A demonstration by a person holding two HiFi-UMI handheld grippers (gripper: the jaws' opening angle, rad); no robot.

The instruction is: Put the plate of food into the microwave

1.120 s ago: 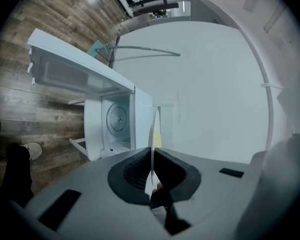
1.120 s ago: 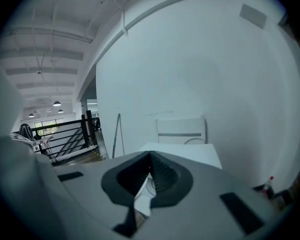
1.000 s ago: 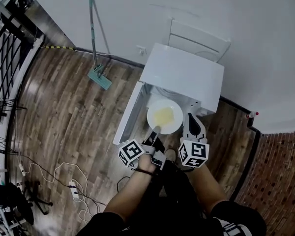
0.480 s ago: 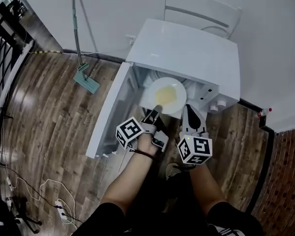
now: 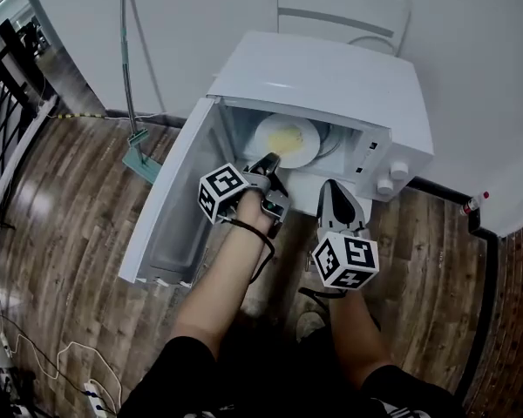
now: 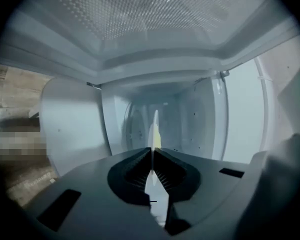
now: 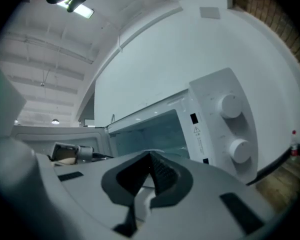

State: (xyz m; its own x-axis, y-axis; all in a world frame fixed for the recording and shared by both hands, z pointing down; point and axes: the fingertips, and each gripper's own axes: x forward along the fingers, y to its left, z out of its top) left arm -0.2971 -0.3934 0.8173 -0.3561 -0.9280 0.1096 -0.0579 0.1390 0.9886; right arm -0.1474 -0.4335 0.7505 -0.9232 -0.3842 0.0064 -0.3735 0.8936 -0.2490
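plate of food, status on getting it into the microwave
Left tool shut on plate rim. Plate inside microwave. Right tool shut, empty, outside. Door open, nothing blocking.

Place: a rigged-up test room, not a real kitchen
Floor: wood planks [image 5: 87, 198] with loose cables [image 5: 22, 342]
Walls: white wall [image 5: 200, 24], brick [image 5: 519, 320] at one side
Furnishing: lone microwave [image 5: 331, 81], mop [image 5: 138, 151], black railing [image 5: 4, 85]

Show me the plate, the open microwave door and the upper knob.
plate [image 5: 307, 152], head view, bare white part right of the food.
microwave door [image 5: 176, 212], head view, middle of its inner side.
upper knob [image 7: 230, 105], right gripper view, its round front.
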